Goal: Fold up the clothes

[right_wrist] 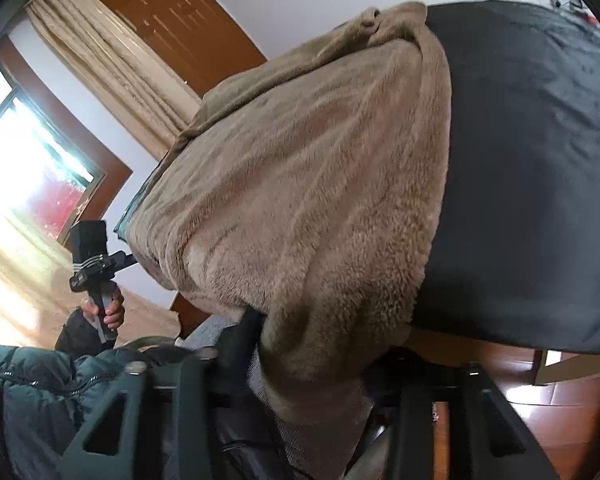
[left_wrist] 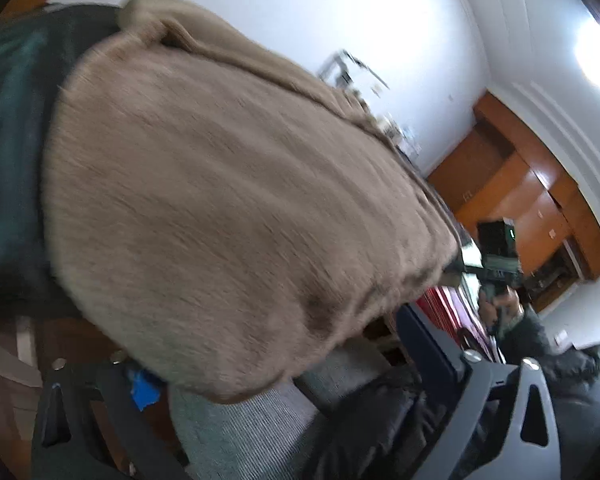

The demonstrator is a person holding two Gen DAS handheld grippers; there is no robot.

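A beige fleece garment (left_wrist: 228, 200) lies spread over a bed with a dark cover (right_wrist: 540, 160). Its near hem hangs toward both cameras. In the right wrist view my right gripper (right_wrist: 312, 360) is shut on a bunched fold of the garment (right_wrist: 300, 200); one dark finger (right_wrist: 248, 332) shows beside the fabric. In the left wrist view my left gripper (left_wrist: 260, 360) stands wide, with the hem draped in front of its fingertips and a navy finger (left_wrist: 424, 340) showing on the right. Each view also shows the other tool at the garment's edge: the right gripper (left_wrist: 496, 256) and the left gripper (right_wrist: 96, 256).
A person's hand (right_wrist: 112, 312) and dark puffer sleeve (right_wrist: 40, 392) are at lower left. Grey ribbed fabric (left_wrist: 240, 440) lies below the hem. A bright window (right_wrist: 32, 168), a curtain (right_wrist: 112, 60) and a wooden door (right_wrist: 180, 12) stand behind. Orange cabinets (left_wrist: 532, 200) line the far wall.
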